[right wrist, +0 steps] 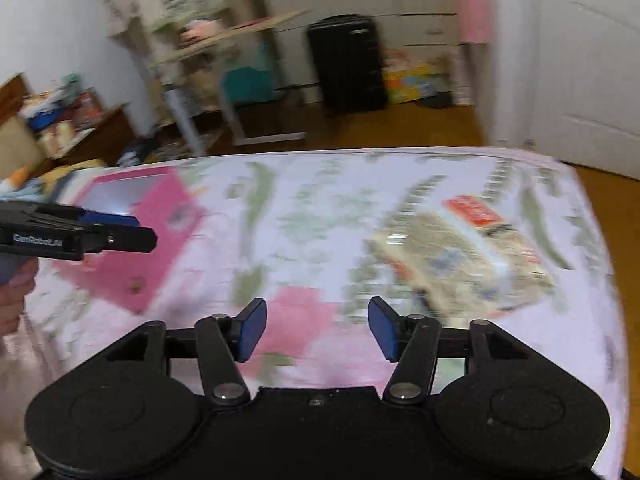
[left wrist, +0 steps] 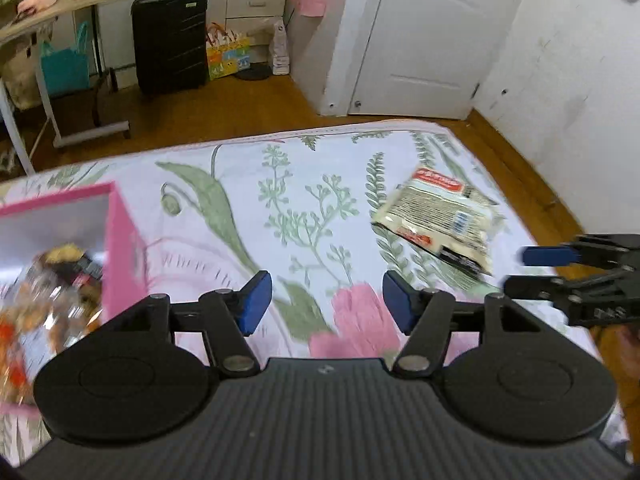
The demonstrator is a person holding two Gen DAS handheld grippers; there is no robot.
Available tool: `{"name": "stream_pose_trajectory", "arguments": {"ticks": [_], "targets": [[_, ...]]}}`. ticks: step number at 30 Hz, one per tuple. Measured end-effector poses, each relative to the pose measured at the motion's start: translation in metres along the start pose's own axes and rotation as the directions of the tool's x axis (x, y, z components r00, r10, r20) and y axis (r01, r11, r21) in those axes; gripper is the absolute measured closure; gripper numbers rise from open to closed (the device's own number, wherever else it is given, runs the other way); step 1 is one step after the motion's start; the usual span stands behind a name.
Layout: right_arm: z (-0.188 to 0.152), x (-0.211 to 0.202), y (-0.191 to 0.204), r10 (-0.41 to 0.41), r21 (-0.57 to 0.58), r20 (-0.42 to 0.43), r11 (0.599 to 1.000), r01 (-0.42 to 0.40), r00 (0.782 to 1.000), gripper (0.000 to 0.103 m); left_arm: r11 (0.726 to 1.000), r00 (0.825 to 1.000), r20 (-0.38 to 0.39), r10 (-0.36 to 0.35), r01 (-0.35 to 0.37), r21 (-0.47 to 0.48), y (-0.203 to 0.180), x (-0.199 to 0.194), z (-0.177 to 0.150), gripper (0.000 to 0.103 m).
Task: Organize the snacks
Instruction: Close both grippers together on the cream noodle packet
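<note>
A floral bedspread [left wrist: 280, 208], white with green stems and pink blooms, covers the bed that fills the foreground of both views. Nearest the lens, the left gripper [left wrist: 327, 300] hangs over a pink flower with its blue pads spread wide and nothing between them. The right gripper [right wrist: 317, 328] is likewise spread and empty; its view is smeared by motion, so little print can be made out. On the left gripper's side stands a pink box [left wrist: 120, 240], cut off by the frame edge, with a blurred heap of wrapped snacks [left wrist: 52, 300] inside. Towards the right lies a cream snack packet [left wrist: 440, 220] flat on the bedspread, red bands at its ends, its fine text too small to read. The left gripper's side, seen from the right wrist, bears lettering that seems to read "GenRobot.AI". Beyond the bed are a wooden floor [left wrist: 224, 108], a black suitcase [left wrist: 170, 38], a teal bag [left wrist: 64, 64] and a white door [left wrist: 432, 40].
</note>
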State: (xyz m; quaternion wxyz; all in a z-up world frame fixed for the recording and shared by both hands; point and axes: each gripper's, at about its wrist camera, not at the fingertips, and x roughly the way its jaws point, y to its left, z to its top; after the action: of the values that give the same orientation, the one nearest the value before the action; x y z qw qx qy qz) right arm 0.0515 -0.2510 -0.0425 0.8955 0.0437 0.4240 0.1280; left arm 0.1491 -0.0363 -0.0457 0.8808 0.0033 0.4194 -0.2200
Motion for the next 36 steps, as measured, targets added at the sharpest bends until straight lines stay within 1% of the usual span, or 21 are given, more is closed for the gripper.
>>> {"name": "stream_pose_trajectory", "arguments": {"ticks": [1, 3, 6, 9, 11, 13, 14, 16, 17, 18, 19, 21, 23, 25, 26, 28, 31, 33, 34, 36], "targets": [[-0.003, 0.004, -0.006, -0.032, -0.001, 0.006, 0.999, 0.032, 0.999, 0.038, 1.0, 1.0, -0.001, -0.001, 0.001, 0.012, -0.004, 0.013, 0.004, 0.042], [-0.01, 0.014, -0.019, -0.092, 0.002, 0.015, 0.996, 0.092, 0.996, 0.035, 0.999, 0.999, -0.01, -0.035, 0.036, 0.024, -0.01, 0.04, 0.013, 0.042], [-0.019, 0.028, -0.039, -0.138, 0.032, 0.036, 0.99, 0.137, 0.99, 0.029, 0.995, 0.996, 0.003, -0.089, 0.089, 0.041, -0.019, 0.077, 0.026, 0.042], [-0.025, 0.041, -0.058, -0.161, 0.06, 0.067, 0.986, 0.157, 0.985, 0.011, 0.993, 0.994, -0.034, -0.108, 0.109, 0.034, -0.03, 0.114, 0.043, 0.042], [-0.029, 0.051, -0.069, -0.168, 0.077, 0.094, 0.984, 0.161, 0.981, 0.01, 0.989, 0.988, -0.05, -0.146, 0.147, 0.02, -0.037, 0.138, 0.053, 0.042], [-0.032, 0.062, -0.08, -0.17, 0.097, 0.09, 0.982, 0.162, 0.981, 0.01, 0.982, 0.98, -0.067, -0.187, 0.187, -0.007, -0.043, 0.161, 0.062, 0.042], [-0.032, 0.069, -0.085, -0.164, 0.1, 0.078, 0.983, 0.156, 0.983, 0.01, 0.979, 0.976, -0.079, -0.204, 0.203, -0.021, -0.045, 0.172, 0.067, 0.042], [-0.033, 0.083, -0.093, -0.194, 0.128, 0.037, 0.974, 0.188, 0.98, 0.009, 0.972, 0.969, -0.087, -0.231, 0.227, -0.059, -0.049, 0.193, 0.072, 0.042], [-0.033, 0.089, -0.099, -0.208, 0.158, 0.014, 0.966, 0.203, 0.978, 0.009, 0.971, 0.968, -0.09, -0.236, 0.231, -0.062, -0.052, 0.203, 0.076, 0.041], [-0.034, 0.095, -0.105, -0.201, 0.194, -0.01, 0.961, 0.199, 0.98, 0.006, 0.97, 0.967, -0.09, -0.238, 0.233, -0.062, -0.055, 0.211, 0.077, 0.041], [-0.035, 0.097, -0.109, -0.183, 0.213, -0.005, 0.96, 0.18, 0.983, 0.004, 0.97, 0.966, -0.097, -0.239, 0.234, -0.06, -0.058, 0.22, 0.08, 0.038], [-0.034, 0.098, -0.111, -0.164, 0.205, 0.021, 0.966, 0.156, 0.986, 0.004, 0.966, 0.959, -0.126, -0.255, 0.249, -0.063, -0.062, 0.238, 0.084, 0.038], [-0.03, 0.101, -0.112, -0.149, 0.181, 0.016, 0.973, 0.143, 0.989, 0.004, 0.941, 0.927, -0.167, -0.335, 0.321, -0.108, -0.062, 0.254, 0.086, 0.038], [-0.025, 0.103, -0.112, -0.116, 0.165, 0.017, 0.98, 0.112, 0.993, 0.003, 0.902, 0.885, -0.191, -0.425, 0.396, -0.173, -0.059, 0.262, 0.088, 0.038], [-0.023, 0.105, -0.113, -0.106, 0.162, 0.015, 0.981, 0.102, 0.994, 0.002, 0.889, 0.867, -0.21, -0.452, 0.419, -0.184, -0.06, 0.264, 0.087, 0.038], [-0.017, 0.108, -0.115, -0.084, 0.161, 0.001, 0.983, 0.083, 0.996, 0.0, 0.888, 0.857, -0.236, -0.459, 0.432, -0.158, -0.063, 0.262, 0.084, 0.038], [-0.01, 0.11, -0.114, -0.103, 0.15, -0.019, 0.983, 0.104, 0.995, 0.0, 0.884, 0.839, -0.279, -0.467, 0.444, -0.147, -0.071, 0.254, 0.079, 0.041], [-0.008, 0.111, -0.11, -0.111, 0.139, -0.039, 0.984, 0.116, 0.993, 0.0, 0.9, 0.851, -0.292, -0.436, 0.422, -0.113, -0.079, 0.244, 0.075, 0.041], [-0.007, 0.111, -0.108, -0.108, 0.133, -0.05, 0.985, 0.114, 0.993, 0.0, 0.91, 0.863, -0.29, -0.413, 0.407, -0.084, -0.084, 0.237, 0.071, 0.041], [-0.008, 0.11, -0.101, -0.11, 0.118, -0.067, 0.986, 0.117, 0.992, 0.0, 0.924, 0.881, -0.285, -0.376, 0.381, -0.043, -0.09, 0.225, 0.067, 0.041]]}}
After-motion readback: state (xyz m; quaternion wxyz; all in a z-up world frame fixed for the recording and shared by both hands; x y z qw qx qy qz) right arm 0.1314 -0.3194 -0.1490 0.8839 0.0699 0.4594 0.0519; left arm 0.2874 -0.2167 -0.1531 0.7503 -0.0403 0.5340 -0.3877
